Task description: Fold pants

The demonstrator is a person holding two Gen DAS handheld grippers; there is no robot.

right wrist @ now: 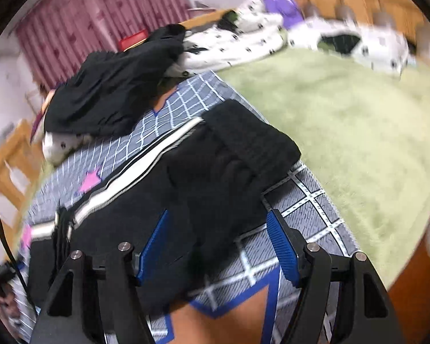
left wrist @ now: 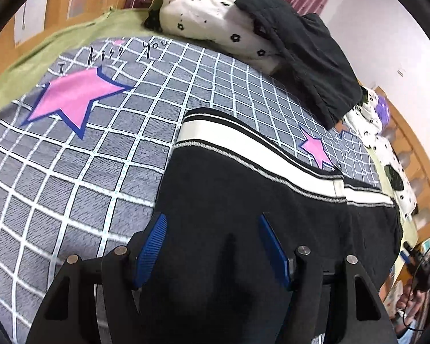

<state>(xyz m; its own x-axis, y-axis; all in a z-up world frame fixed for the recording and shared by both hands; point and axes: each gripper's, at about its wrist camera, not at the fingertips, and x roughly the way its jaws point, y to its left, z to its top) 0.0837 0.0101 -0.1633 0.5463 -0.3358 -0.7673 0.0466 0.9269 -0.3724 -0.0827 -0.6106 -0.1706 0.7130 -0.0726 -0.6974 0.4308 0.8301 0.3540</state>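
Fingers (left wrist: 154, 246) spread above black pants (left wrist: 229, 189); dark clothes (left wrist: 306, 57) heaped beyond.

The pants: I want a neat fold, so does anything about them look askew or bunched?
Yes. In the right wrist view the pants bunch into a lumpy heap at the ribbed waistband, and the white side stripe runs crooked with a step along it.

Open grid blanket (left wrist: 71, 177) left of pants (left wrist: 229, 200); dark clothes pile (left wrist: 306, 57) blocks far edge.
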